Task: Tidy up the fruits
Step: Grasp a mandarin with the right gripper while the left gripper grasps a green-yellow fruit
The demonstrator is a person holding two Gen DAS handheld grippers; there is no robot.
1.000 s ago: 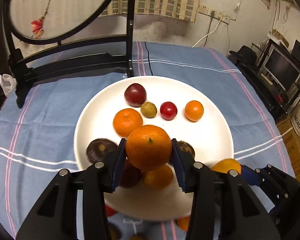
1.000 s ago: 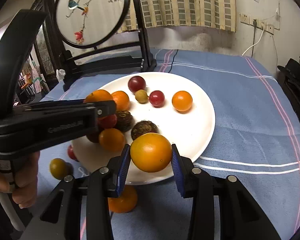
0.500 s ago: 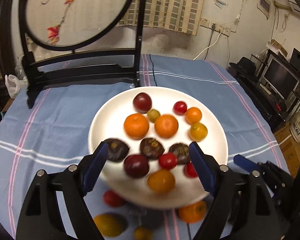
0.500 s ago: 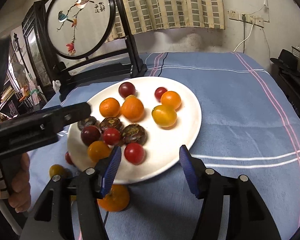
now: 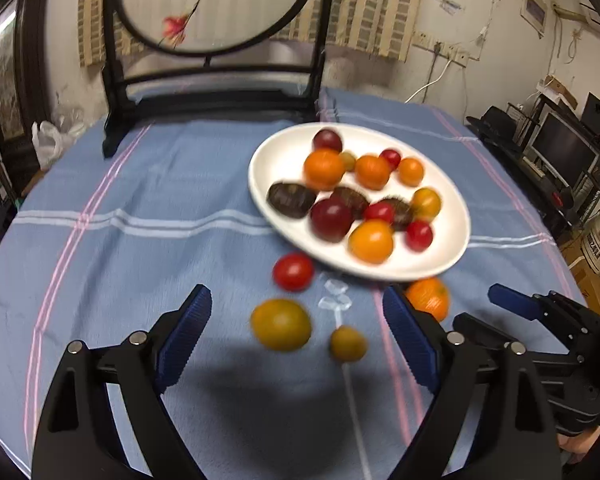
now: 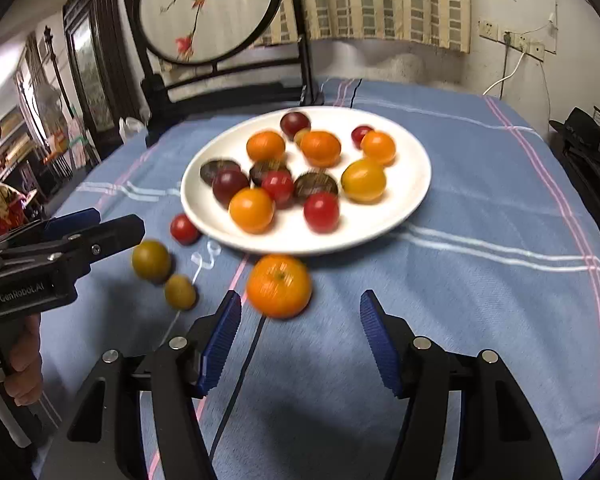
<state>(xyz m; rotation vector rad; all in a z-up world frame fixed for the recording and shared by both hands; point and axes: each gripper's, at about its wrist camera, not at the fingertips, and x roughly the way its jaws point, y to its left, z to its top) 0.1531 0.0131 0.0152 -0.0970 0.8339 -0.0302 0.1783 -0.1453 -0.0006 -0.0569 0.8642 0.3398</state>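
Both tools stand with their blue ribbed jaws wide apart and nothing between them: the left tool [image 5: 296, 340] hangs over the loose fruit on the blue striped cloth of the desk [image 5: 140, 240], the right tool [image 6: 300, 344] just short of the round orange mandarin [image 6: 279, 285]. That mandarin lies on the cloth right beside the near rim of the white round ceramic plate [image 6: 412, 196], which already carries most of the fruit.

Four pieces lie off the plate: the mandarin, a small red tomato [image 5: 293, 271] close to the rim, a yellow-green round fruit [image 5: 281, 323], and a smaller olive-coloured round fruit [image 5: 347, 343] next to it. A thin clear plastic strand [image 5: 334, 304] lies among them.

The mandarin looks light, with a soft, slightly yielding peel that should give the ribbed pads good hold; taking it across its widest middle seems best, with gentle pressure so that it is not bruised. The tomato likely has a smooth, slippery, easily split skin and needs a lighter squeeze. All are round and may roll on the cloth if nudged off-centre.
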